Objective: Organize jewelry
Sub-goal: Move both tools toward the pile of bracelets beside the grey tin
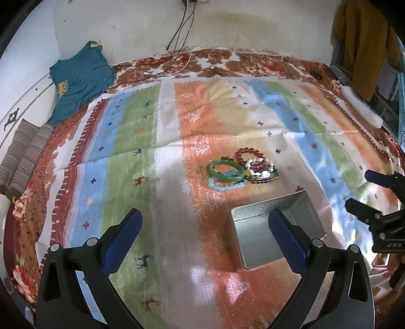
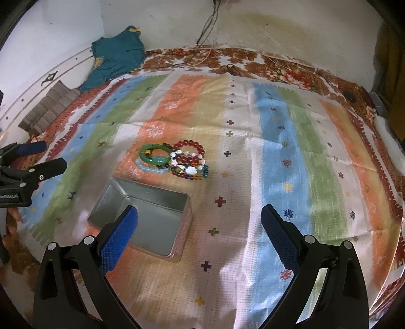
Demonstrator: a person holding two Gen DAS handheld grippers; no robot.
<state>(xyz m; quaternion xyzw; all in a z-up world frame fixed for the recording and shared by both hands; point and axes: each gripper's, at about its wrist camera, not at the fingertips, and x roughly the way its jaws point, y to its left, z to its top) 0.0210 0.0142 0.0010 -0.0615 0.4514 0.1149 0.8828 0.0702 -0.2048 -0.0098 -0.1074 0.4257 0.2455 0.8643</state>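
On the bed a striped cloth (image 2: 291,131) carries an empty metal tin (image 2: 149,215), just beyond it a touching heap of bracelets (image 2: 174,162), while the left claw (image 1: 205,227) and right claw (image 2: 200,222) hover above, both spread wide, holding nothing.

Green bangle (image 2: 154,153), red bead bracelet (image 2: 188,148), striped cloth (image 2: 291,151).

Home bedroom. Bed (image 1: 253,60) with floral blanket under striped cloth (image 1: 141,157), against stained white wall (image 1: 126,22). Teal garment (image 1: 78,78) and folded striped fabric (image 1: 22,154) at edge, charging cables (image 1: 182,38) trailing down, mustard clothing (image 1: 362,43) hanging.
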